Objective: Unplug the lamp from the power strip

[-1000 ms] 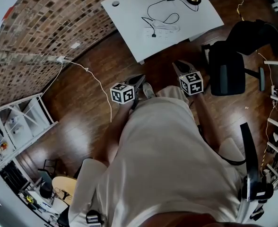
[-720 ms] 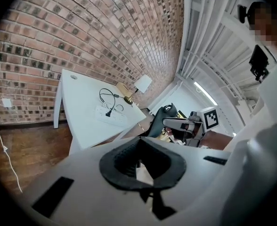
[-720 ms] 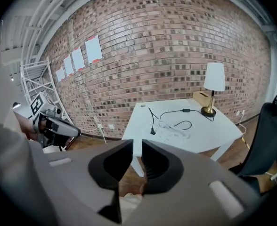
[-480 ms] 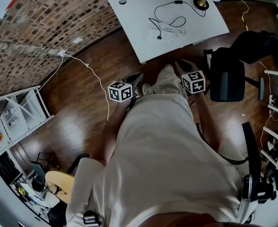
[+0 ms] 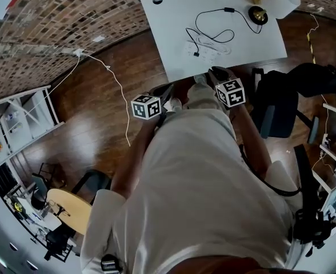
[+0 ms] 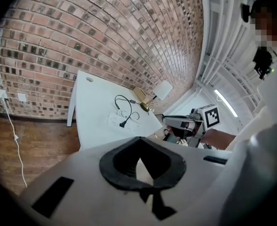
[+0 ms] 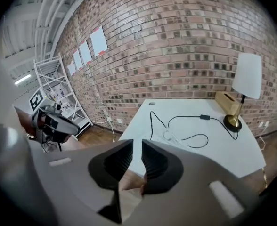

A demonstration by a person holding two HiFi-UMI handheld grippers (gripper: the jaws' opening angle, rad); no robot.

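Head view shows me the lamp [image 5: 263, 7] and power strip [image 5: 205, 47] on the white desk [image 5: 174, 33], with the black cord [image 5: 211, 10] reaching the strip. My left gripper [image 5: 167, 91] has its fingers together, empty; the right gripper [image 5: 216, 72] has its fingers slightly apart, empty.

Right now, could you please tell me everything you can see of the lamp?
The lamp stands upright near the white table's far right corner: a white shade on a thin brass stem and round brass base. A wooden box sits beside it. Its black cord, with an inline switch, loops across the table to the white power strip.
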